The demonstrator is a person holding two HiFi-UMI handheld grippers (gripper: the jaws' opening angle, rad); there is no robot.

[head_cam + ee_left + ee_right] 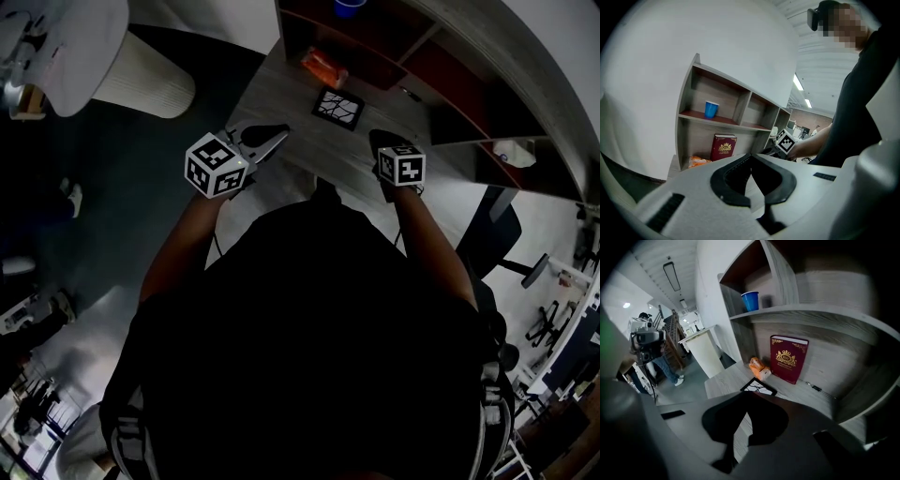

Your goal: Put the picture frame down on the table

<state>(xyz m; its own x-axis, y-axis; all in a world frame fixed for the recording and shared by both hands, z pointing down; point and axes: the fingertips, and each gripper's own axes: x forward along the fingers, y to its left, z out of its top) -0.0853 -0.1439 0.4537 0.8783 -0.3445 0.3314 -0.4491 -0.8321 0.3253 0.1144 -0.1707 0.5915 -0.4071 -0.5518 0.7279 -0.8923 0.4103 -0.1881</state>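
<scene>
The right hand-held gripper [749, 394] has its jaws shut tip to tip with nothing between them. It points slantwise down at the bench [719, 378]. The frame [758, 386] lies flat on the bench just beyond its tips and clear of them, black-edged with a white sheet crossed by dark lines.

Farther ahead of this hand-held gripper a dark red book [789, 358] with a gold crest stands against the back of the shelf [801, 310]. An orange pack [759, 367] lies between the frame and the book, a little to the left. A blue cup [750, 301] stands on the shelf board above them.

The left hand-held gripper [751, 156] also has its jaws together at the tips, and they hold nothing. It points more nearly level, toward the shelf. From it, the book and the orange pack are ahead and to the left, low in the bottom compartment, and the cup is above them on the next board. The right hand-held gripper is just off to its right.

In the head view the frame lies ahead of both hand-held grippers and between their lines. It is nearer the right one than the left, and neither touches it.
</scene>
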